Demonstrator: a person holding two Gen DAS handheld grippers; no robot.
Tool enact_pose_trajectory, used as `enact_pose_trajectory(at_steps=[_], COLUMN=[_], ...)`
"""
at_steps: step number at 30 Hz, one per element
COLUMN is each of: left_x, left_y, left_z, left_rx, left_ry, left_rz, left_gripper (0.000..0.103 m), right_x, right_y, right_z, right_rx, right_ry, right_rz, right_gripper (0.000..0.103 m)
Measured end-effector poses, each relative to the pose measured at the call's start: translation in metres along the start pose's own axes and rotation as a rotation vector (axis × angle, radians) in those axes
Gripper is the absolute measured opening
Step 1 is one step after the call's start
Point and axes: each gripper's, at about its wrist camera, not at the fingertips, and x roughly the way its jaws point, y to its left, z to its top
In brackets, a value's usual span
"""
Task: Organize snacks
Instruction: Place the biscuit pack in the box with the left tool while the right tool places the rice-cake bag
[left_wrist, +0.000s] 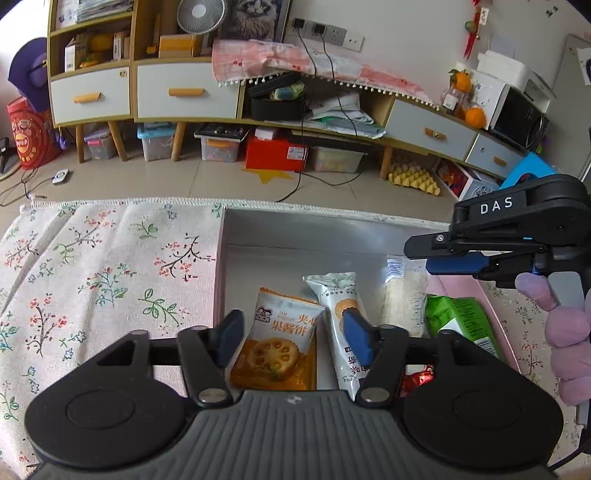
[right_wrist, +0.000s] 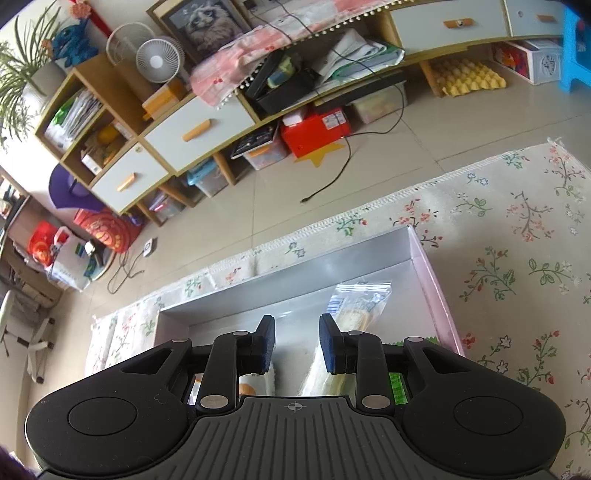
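Snacks are already in the box (left_wrist: 236, 229), a shallow grey-lined tray with pink outer walls sitting on the floral cloth (left_wrist: 92, 266). Risks, left to right.

Left wall of box: left gripper (left_wrist: 291, 334) hovers low over that end, jaws apart, nothing between the pads. Its left finger (left_wrist: 229, 336) sits right by the wall. If it drops straight down, that finger likely lands on the rim or outside it and shoves the box along the cloth.

Orange jam biscuit packet (left_wrist: 277, 350): lies flat under the gap between the jaws, looks released. Foil is slick and thin, so a re-grab from above probably skids or only pinches a corner.

White biscuit sleeve (left_wrist: 338, 317): leans beside the orange one, edges touching or overlapping, can't tell which. The left gripper's right finger (left_wrist: 356, 336) is over it. Closing from here could catch both packets and drag the sleeve out of line.

Clear-wrapped pastry bag (right_wrist: 354, 314): long, soft, lying toward the right half. Right gripper (right_wrist: 297, 341) is above it, jaws slightly parted, pads not on anything. Squeeze too hard and the contents probably crush; wrapper may also slip.

Green packet (left_wrist: 461, 321) and red wrapper (left_wrist: 417, 380): crowded against the right wall, partly hidden by gripper bodies. Blind spot, easy to knock.

Both tools work over one small box and stand near each other in the left wrist view. Collision is the main hazard if both descend together.
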Motion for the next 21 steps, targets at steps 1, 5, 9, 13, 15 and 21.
enact_pose_trajectory(at_steps=[1, 5, 9, 13, 15, 21], left_x=[-0.002, -0.008, -0.017, -0.027, -0.034, -0.051], left_y=[-0.001, -0.003, -0.008, -0.011, -0.014, -0.019], left_z=[0.000, -0.001, -0.001, -0.004, -0.006, -0.012], left_rx=[0.004, 0.004, 0.010, 0.007, 0.003, 0.002], left_ry=[-0.002, -0.003, -0.005, -0.005, -0.005, 0.006], left_rz=[0.002, 0.008, 0.010, 0.013, 0.014, 0.041], left_gripper=[0.065, 0.074, 0.083, 0.090, 0.093, 0.099], right_x=[-0.002, -0.012, -0.026, -0.044, -0.053, -0.077], right_y=[0.000, 0.002, 0.005, 0.008, 0.008, 0.006], right_z=[0.000, -0.001, -0.002, -0.006, -0.008, -0.020], right_rx=[0.003, 0.007, -0.005, -0.015, -0.020, -0.032], right_ry=[0.001, -0.003, -0.008, -0.013, -0.012, 0.004], right_rz=[-0.001, 0.001, -0.003, 0.002, 0.002, -0.008], right_gripper=[0.035, 0.054, 0.067, 0.076, 0.079, 0.083])
